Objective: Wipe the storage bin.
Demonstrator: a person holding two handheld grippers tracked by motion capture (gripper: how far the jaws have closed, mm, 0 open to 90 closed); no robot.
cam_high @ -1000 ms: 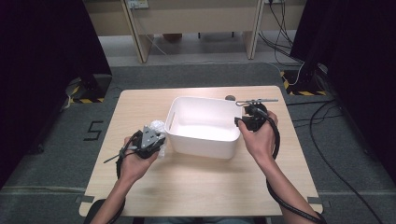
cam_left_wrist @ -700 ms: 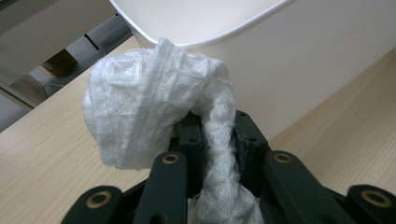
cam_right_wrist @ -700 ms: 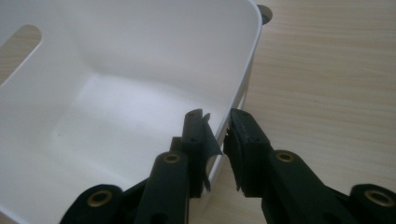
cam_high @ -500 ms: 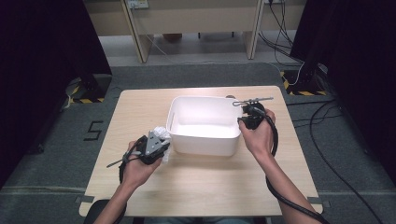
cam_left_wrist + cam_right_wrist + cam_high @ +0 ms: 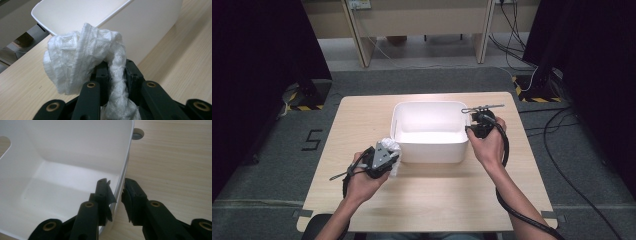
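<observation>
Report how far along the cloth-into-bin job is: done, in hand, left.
Done: the left claw is shut on the white cloth, held off the table just outside the white bin. In hand: the right claw straddles the bin's right wall, one jaw inside and one outside, apparently steadying it. Left: the bin is empty, so the cloth probably still has to be carried over the rim and released.

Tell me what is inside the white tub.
Nothing lies in the white tub: its floor and walls show bare. The white cloth is outside it, in the left hand-held gripper. The near wall hides a strip of floor.
</observation>
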